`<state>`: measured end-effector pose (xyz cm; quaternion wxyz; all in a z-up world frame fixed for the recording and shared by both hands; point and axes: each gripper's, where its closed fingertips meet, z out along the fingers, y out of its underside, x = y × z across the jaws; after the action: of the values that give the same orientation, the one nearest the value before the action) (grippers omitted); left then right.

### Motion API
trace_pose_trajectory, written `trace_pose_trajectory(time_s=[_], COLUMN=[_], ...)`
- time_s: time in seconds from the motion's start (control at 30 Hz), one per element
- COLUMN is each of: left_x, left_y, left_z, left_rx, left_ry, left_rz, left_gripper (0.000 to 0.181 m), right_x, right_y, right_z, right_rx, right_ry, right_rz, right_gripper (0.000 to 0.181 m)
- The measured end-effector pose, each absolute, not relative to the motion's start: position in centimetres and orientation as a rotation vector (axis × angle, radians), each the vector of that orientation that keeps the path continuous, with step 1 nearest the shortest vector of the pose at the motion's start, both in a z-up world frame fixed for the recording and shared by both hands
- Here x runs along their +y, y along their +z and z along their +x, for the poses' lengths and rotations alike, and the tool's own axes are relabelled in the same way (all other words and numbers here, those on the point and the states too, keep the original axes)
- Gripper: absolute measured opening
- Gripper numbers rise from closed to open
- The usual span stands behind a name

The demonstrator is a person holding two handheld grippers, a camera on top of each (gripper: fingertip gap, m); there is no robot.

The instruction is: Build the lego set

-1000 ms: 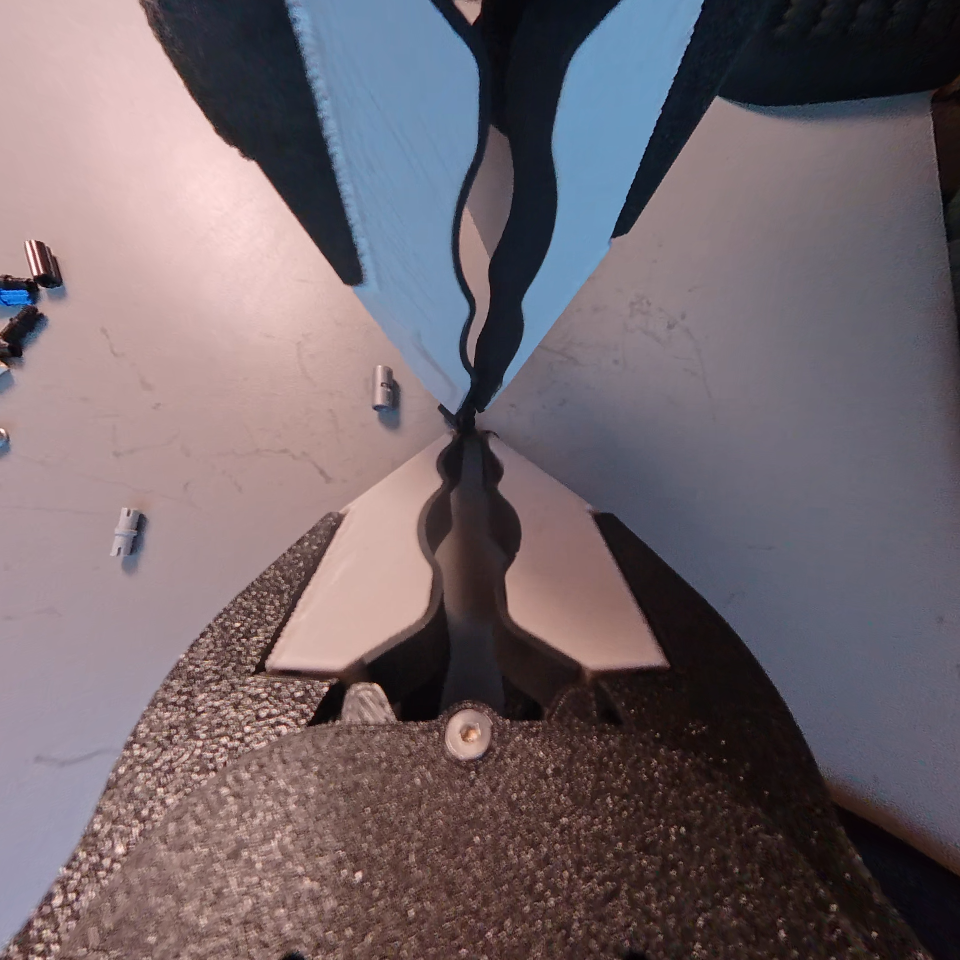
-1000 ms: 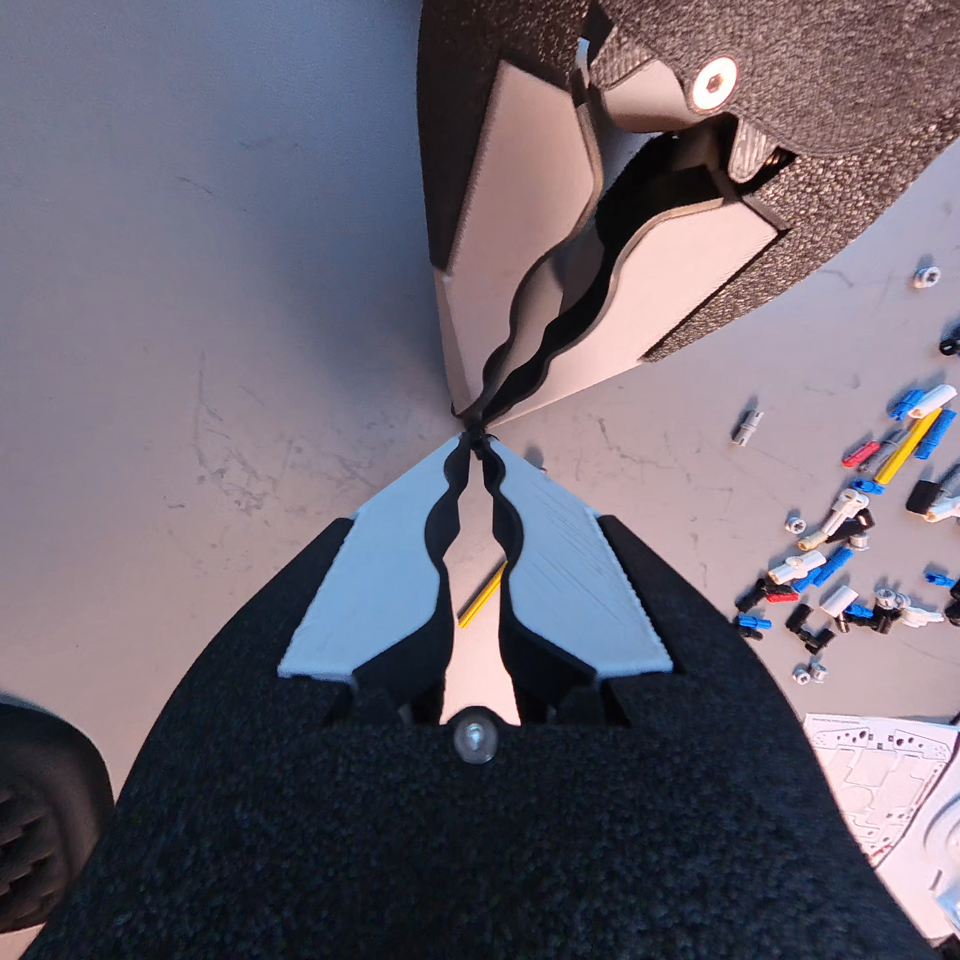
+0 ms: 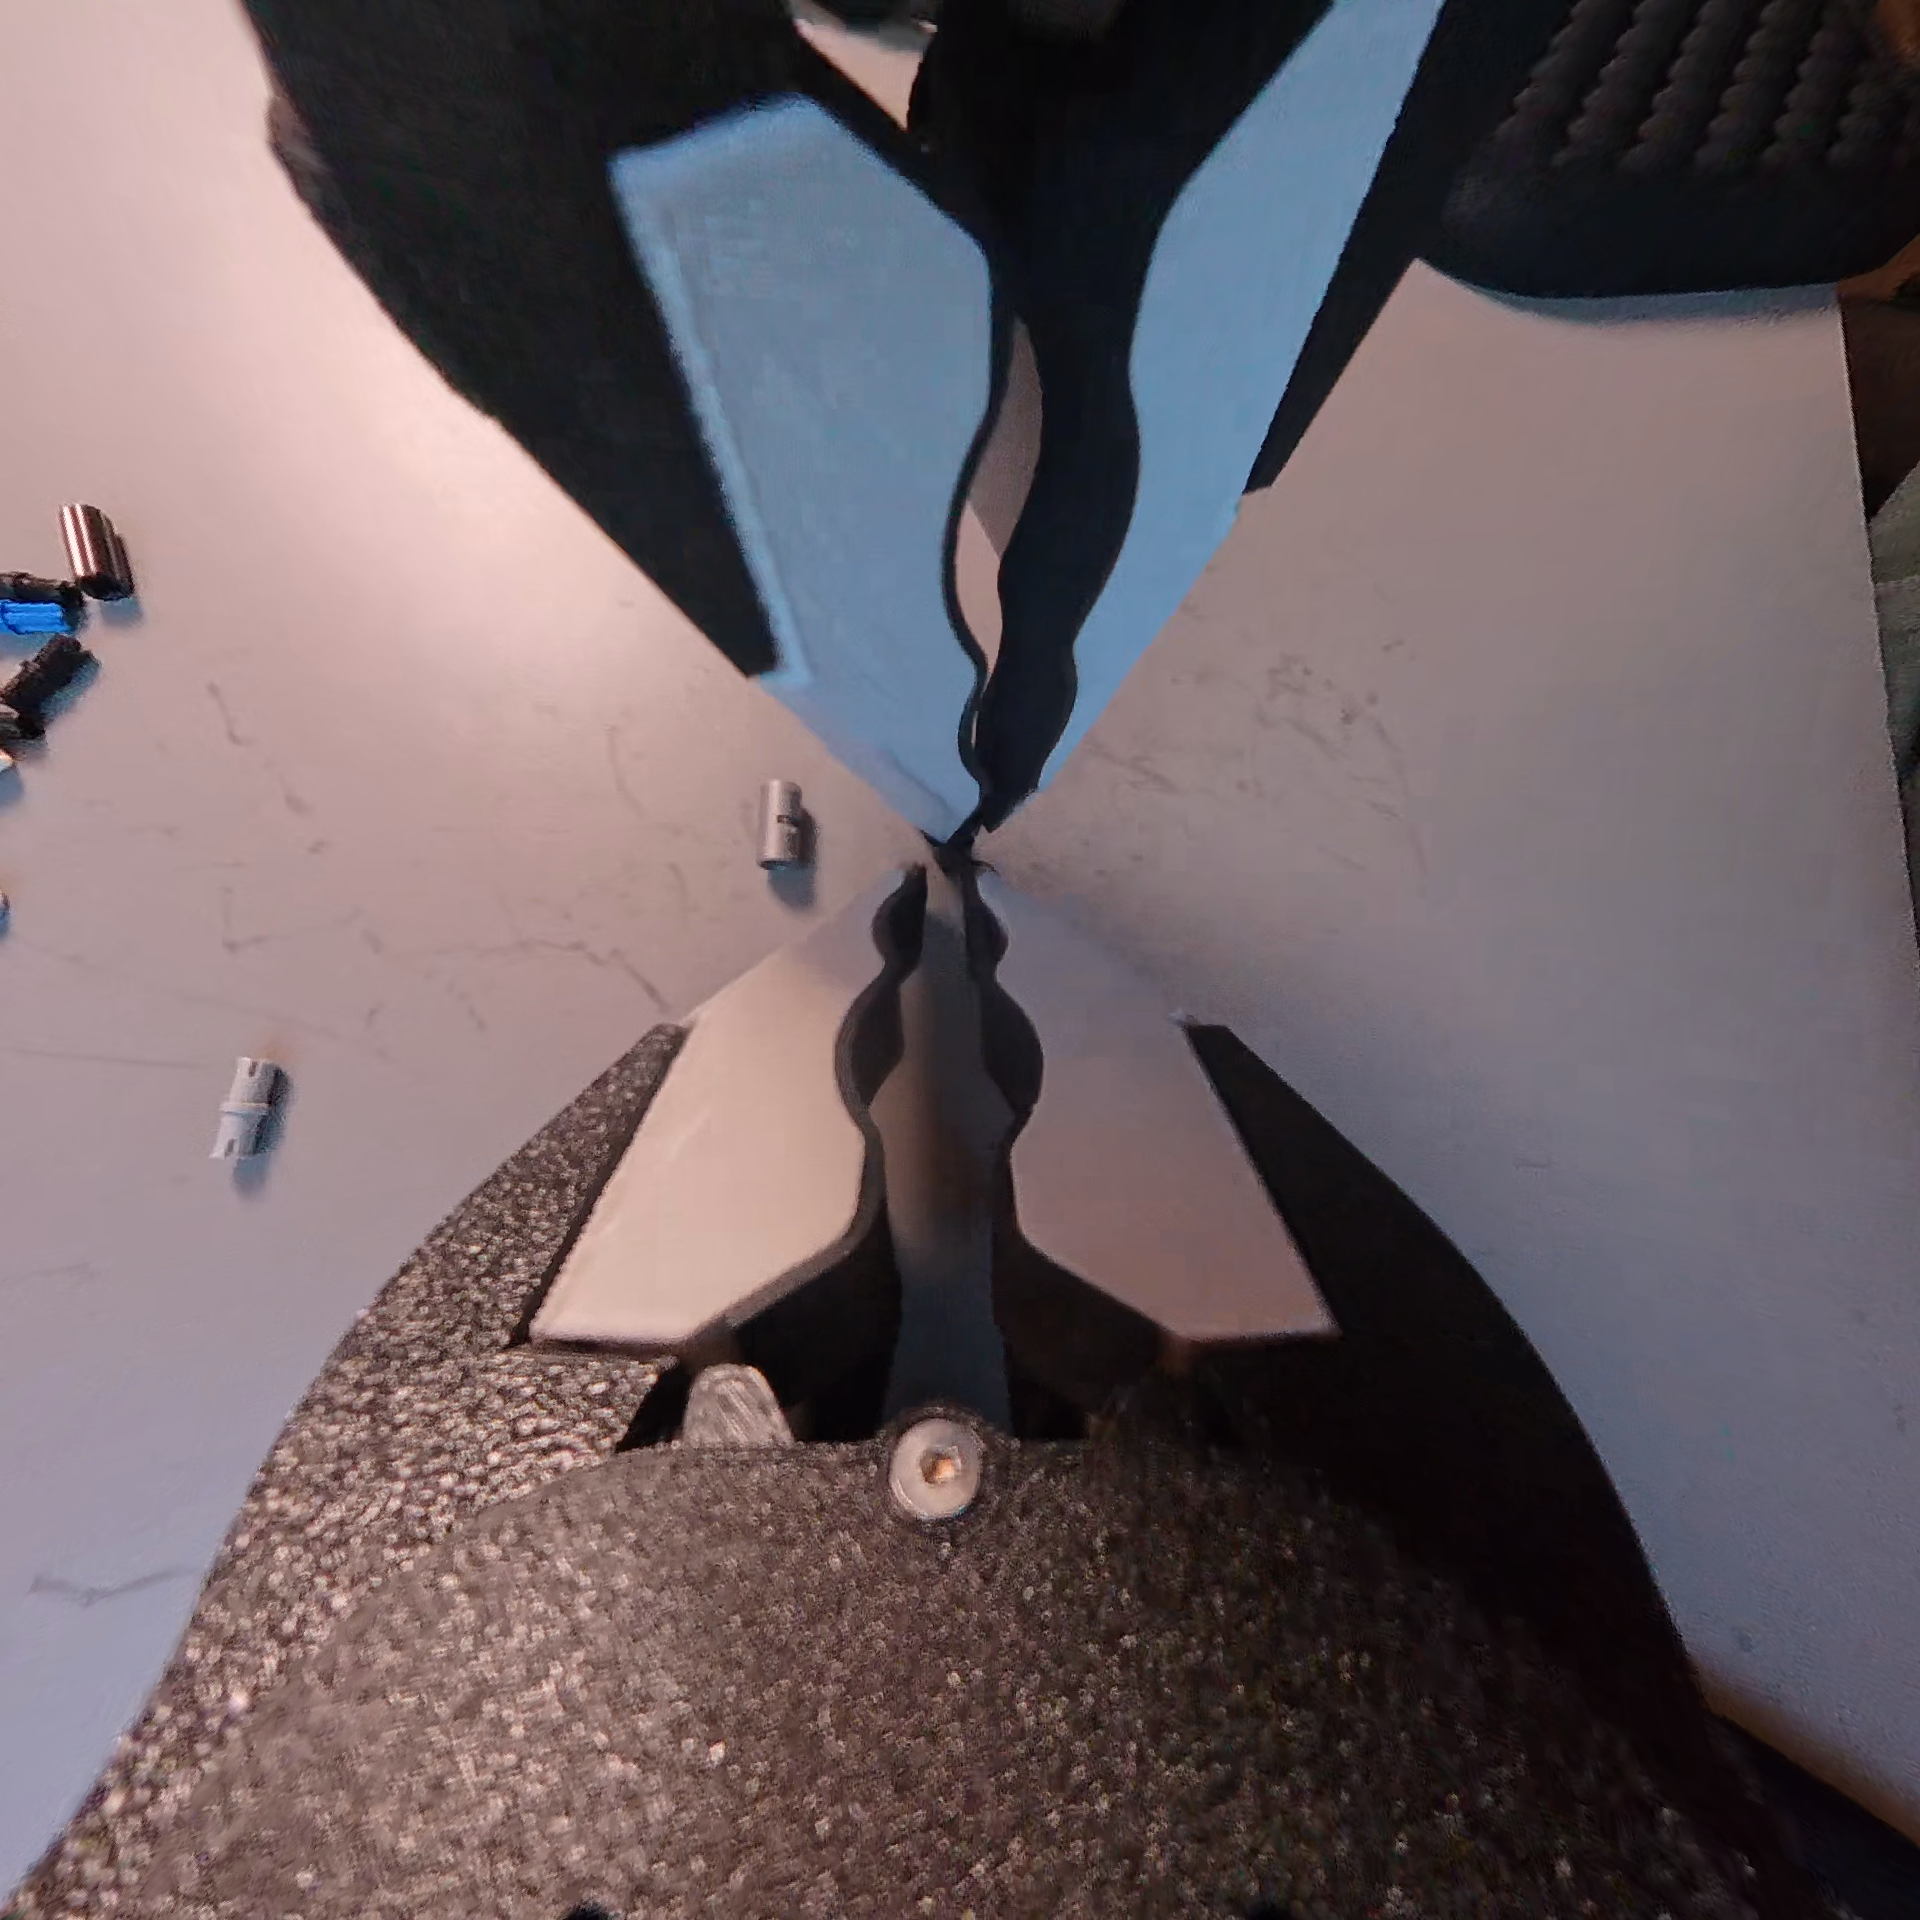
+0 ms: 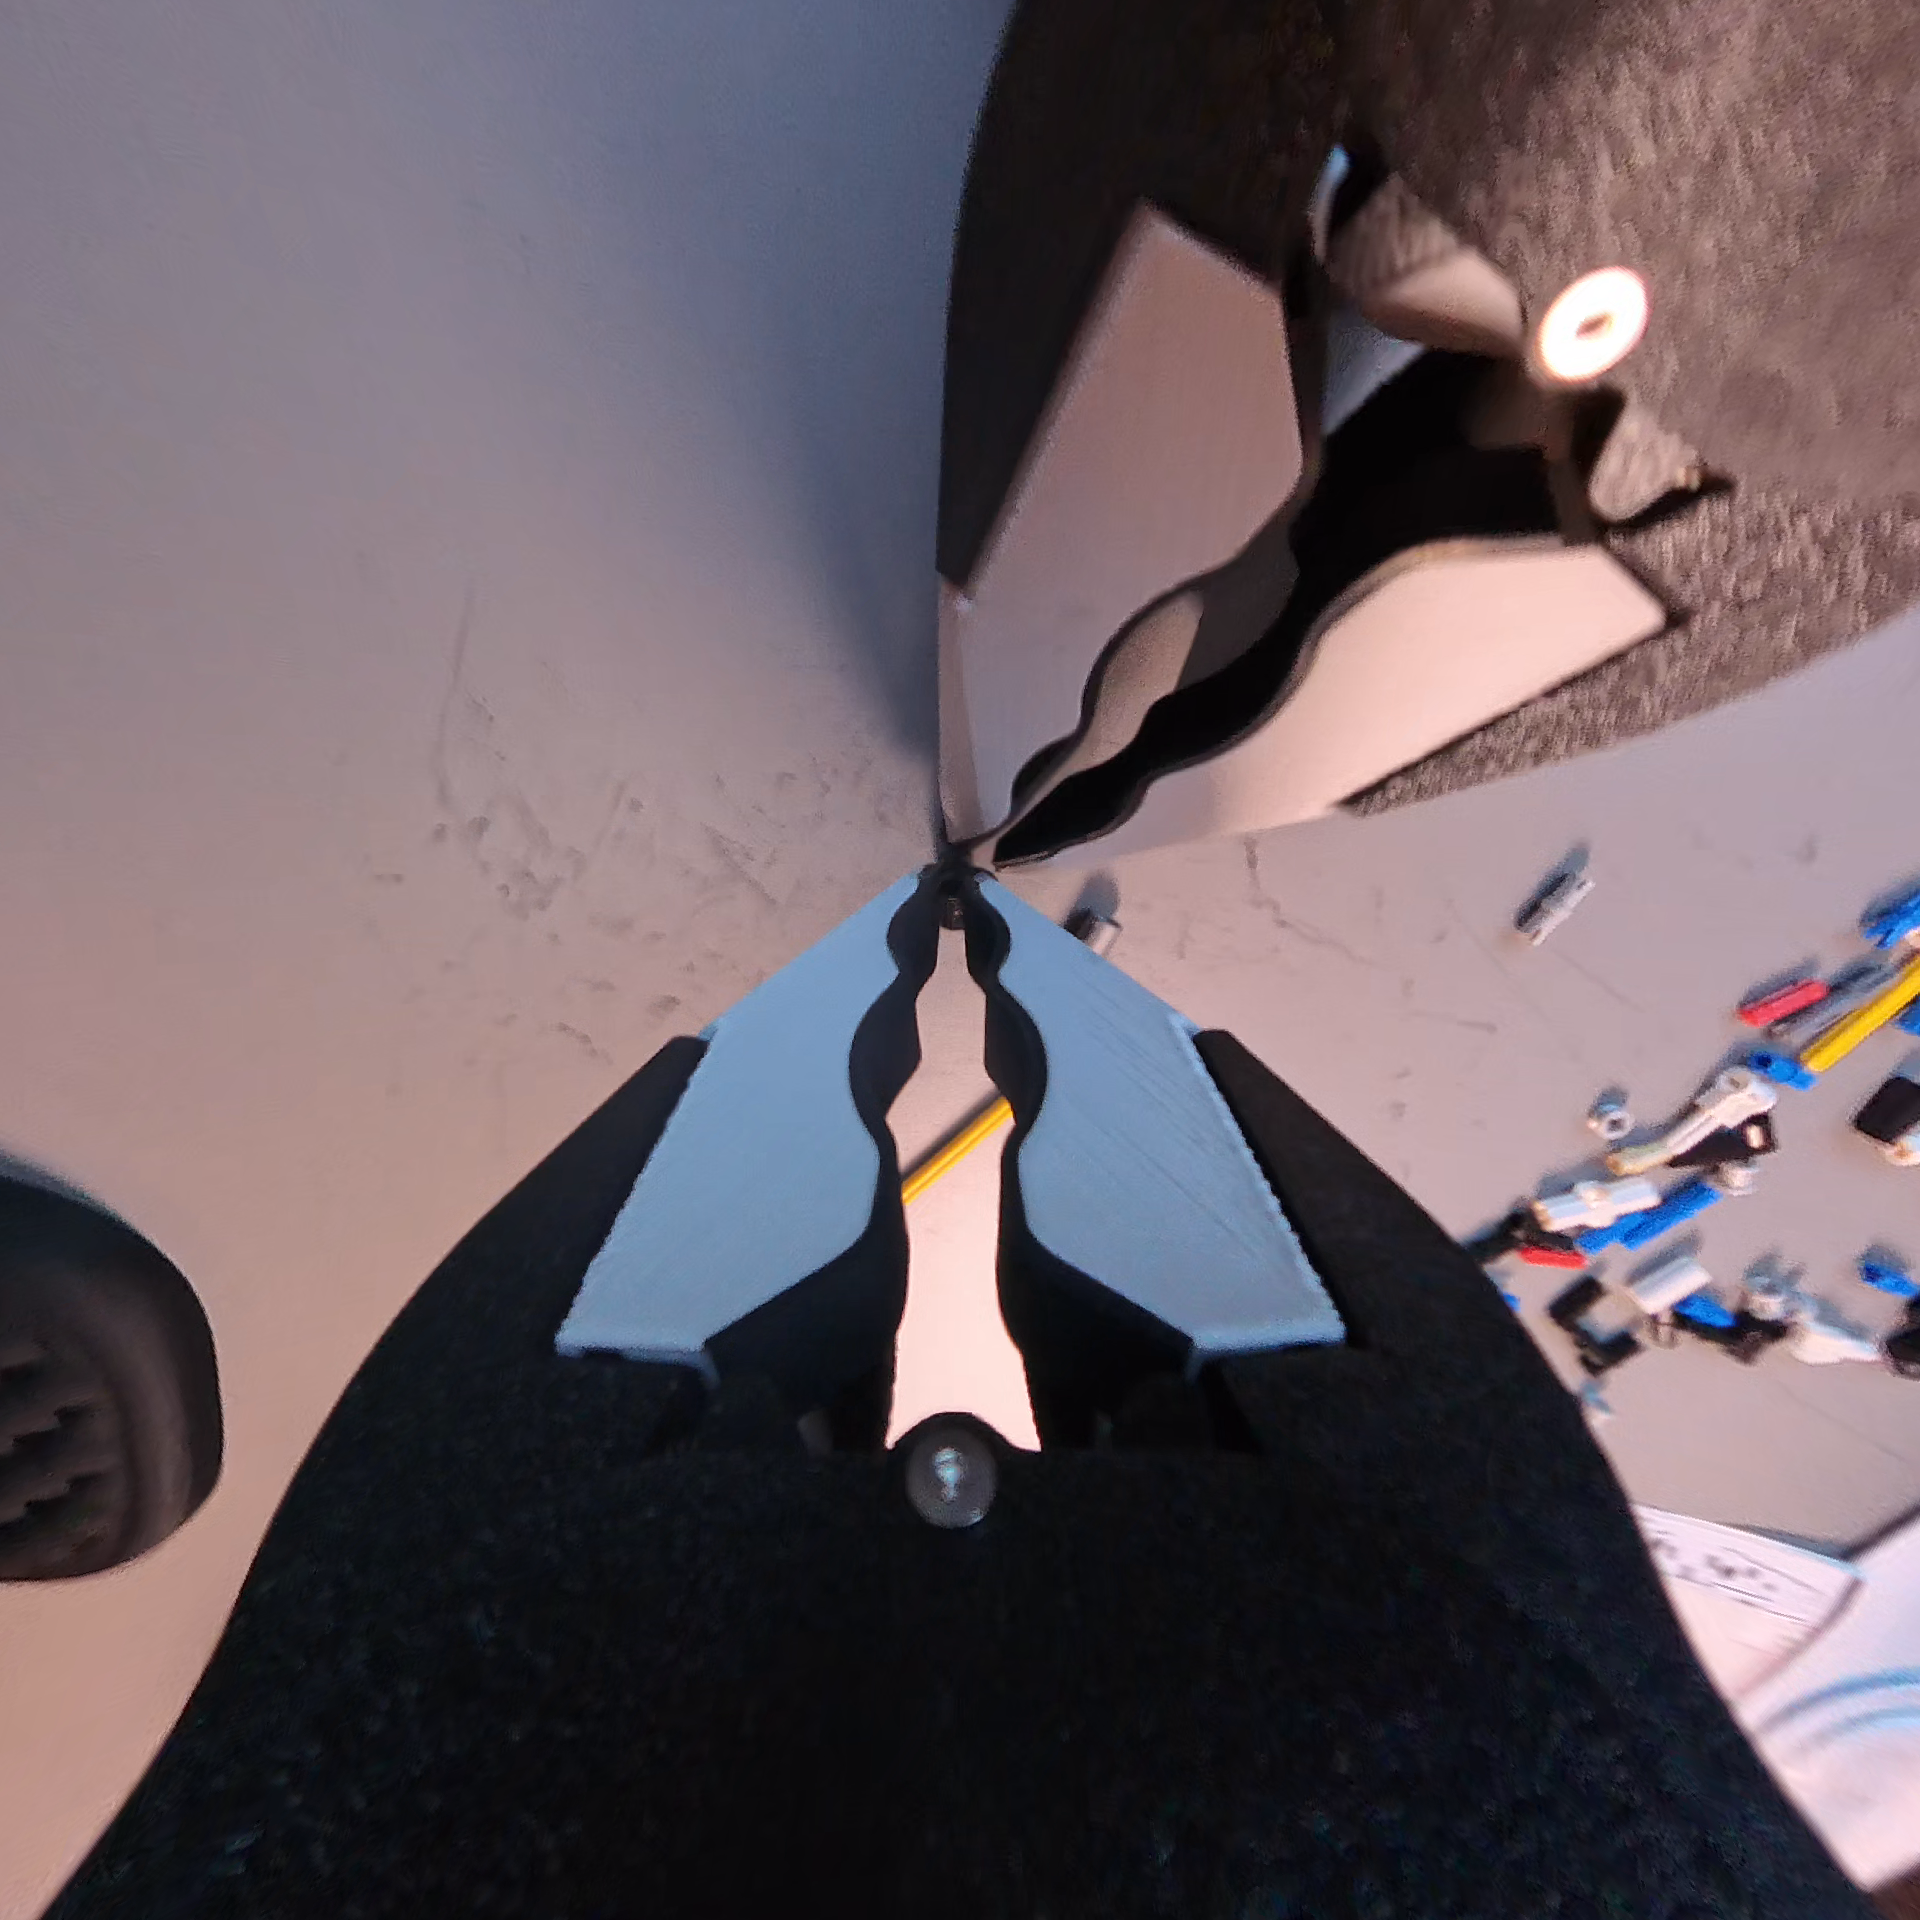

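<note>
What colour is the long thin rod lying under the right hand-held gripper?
Yellow; the rod shows best in the right wrist view.

A pale grey tabletop (image 4: 416, 520) is seen, marked with faint scuffs and scratches. At the left edge of the right wrist view, a dark rounded object (image 4: 83, 1392) is partly shown; it is perhaps ribbed, though blurred.

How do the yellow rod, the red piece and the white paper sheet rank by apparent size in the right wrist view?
Largest to smallest, as they look:
1. white paper sheet, though cut off by the frame and nearer the camera
2. yellow rod, partly hidden
3. red piece
</note>
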<state>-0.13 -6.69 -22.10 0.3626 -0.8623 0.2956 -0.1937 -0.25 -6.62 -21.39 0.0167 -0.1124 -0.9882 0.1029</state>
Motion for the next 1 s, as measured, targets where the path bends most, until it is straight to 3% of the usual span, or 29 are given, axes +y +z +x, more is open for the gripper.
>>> trace_pose_trajectory(time_s=[0.17,1.0], left_x=[-6.79,-6.25], left_y=[-22.2,-22.52], left_z=[0.47,0.66], left_rx=[0.791,0.771], left_ry=[-0.499,-0.48], left_rz=[-2.219,-2.246], left_gripper=[0.015,0.004], right_x=[-6.27,-6.19], right_y=[-21.34,-21.39], right_z=[-0.01,0.21], right_rx=[-2.988,-3.032], right_ry=[0.516,0.331], right_rz=[-0.525,-0.361], right_gripper=[0.003,0.002])
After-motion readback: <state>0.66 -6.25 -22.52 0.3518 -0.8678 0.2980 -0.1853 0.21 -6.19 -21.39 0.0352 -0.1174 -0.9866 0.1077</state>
